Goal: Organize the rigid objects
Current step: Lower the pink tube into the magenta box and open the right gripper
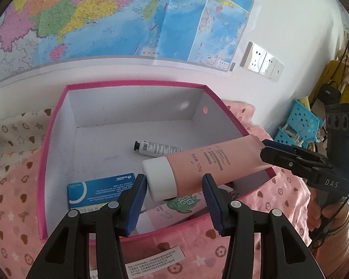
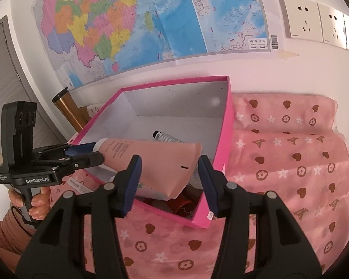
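My right gripper (image 2: 169, 162) pinches the flat crimped end of the pink cream tube (image 1: 209, 162) across its width and holds it in the air, slanting over the near corner of the open pink box (image 1: 132, 82). The tube's white cap (image 1: 160, 179) points down between the spread fingers of my left gripper (image 1: 174, 186), with one pad just beside or touching it. Ahead of the left gripper, on the box floor, lie a small white tube with a black cap (image 1: 156, 148) and, nearer and to the left, a blue carton (image 1: 100, 188). The step in hand looks like setting the pink tube inside. To do it well I would carry it further forward past the rim, lower the cap end onto bare floor between the carton and the small tube, keep the left fingers out of the way, and release only once it lies flat
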`<state>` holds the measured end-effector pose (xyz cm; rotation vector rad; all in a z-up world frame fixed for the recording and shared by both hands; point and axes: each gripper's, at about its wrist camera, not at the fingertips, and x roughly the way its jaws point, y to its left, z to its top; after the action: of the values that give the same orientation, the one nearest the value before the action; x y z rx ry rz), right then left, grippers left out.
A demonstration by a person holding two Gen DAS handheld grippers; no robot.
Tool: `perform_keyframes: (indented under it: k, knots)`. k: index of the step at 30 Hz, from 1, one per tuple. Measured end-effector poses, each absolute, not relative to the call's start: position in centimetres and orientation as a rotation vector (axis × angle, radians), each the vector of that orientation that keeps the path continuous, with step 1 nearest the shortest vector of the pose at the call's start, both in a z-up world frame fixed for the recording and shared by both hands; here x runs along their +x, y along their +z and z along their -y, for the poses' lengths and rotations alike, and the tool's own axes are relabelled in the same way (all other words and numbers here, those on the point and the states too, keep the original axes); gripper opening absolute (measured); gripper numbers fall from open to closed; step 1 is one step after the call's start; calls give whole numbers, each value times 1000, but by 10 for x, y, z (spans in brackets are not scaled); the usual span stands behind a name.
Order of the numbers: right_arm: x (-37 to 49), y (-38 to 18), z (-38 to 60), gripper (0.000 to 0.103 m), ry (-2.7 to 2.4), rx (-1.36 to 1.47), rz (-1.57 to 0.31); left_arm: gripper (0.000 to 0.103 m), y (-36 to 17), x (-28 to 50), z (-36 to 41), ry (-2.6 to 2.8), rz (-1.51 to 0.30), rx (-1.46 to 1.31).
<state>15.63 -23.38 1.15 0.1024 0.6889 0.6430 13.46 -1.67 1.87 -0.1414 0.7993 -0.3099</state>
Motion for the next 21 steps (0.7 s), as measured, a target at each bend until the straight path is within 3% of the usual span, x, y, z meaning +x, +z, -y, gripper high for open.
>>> perform_keyframes:
  k: [21]
  knots:
    - [160,8,237,53,625,92,-697,49,16,138,20,-311,-803,-139]
